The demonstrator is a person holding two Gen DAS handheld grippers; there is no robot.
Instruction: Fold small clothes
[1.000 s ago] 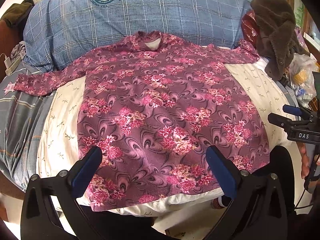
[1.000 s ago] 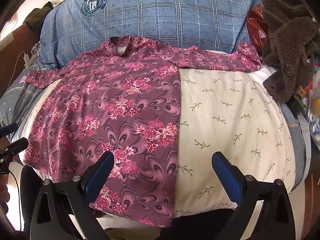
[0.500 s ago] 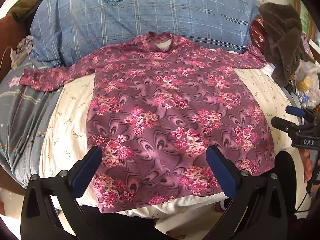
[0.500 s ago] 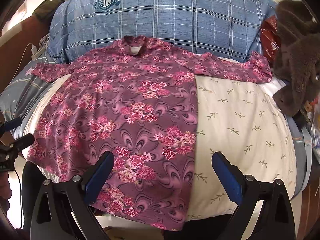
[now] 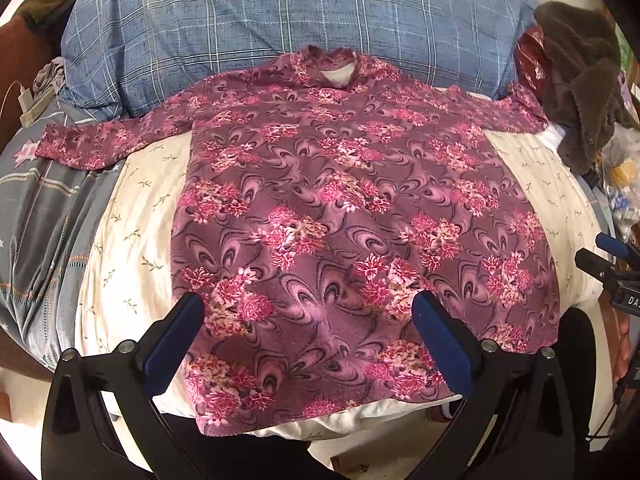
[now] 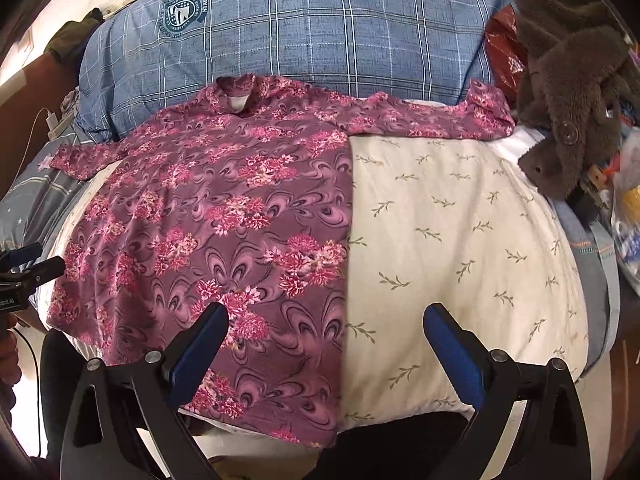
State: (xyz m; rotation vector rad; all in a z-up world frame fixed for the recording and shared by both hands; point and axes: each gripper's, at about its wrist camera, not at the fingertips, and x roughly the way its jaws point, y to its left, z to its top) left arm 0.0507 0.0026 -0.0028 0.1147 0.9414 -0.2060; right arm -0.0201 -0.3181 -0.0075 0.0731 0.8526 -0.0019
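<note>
A maroon long-sleeved top with pink flowers [image 5: 344, 216] lies flat, front up, on a cream leaf-print cushion [image 5: 132, 240], both sleeves spread out sideways. My left gripper [image 5: 308, 312] hovers open over the hem, holding nothing. In the right wrist view the same top [image 6: 224, 216] fills the left half, and my right gripper [image 6: 326, 320] stands open above its right side edge and the bare cushion [image 6: 460, 240]. The right gripper's tip [image 5: 608, 268] shows at the right edge of the left wrist view; the left gripper's tip [image 6: 28, 268] shows at the left edge of the right wrist view.
A blue plaid pillow [image 5: 280, 20] lies behind the collar. A brown plush toy [image 6: 568, 80] and red foil bag [image 6: 500, 56] sit at the back right beside a cluttered bag [image 6: 628, 200]. Grey striped bedding [image 5: 36, 232] lies on the left. A charger cable [image 5: 24, 100] rests far left.
Both grippers have shifted left relative to the top and slightly nearer, so the top sits further right in both views. Jaws stay open; the top has not moved.
</note>
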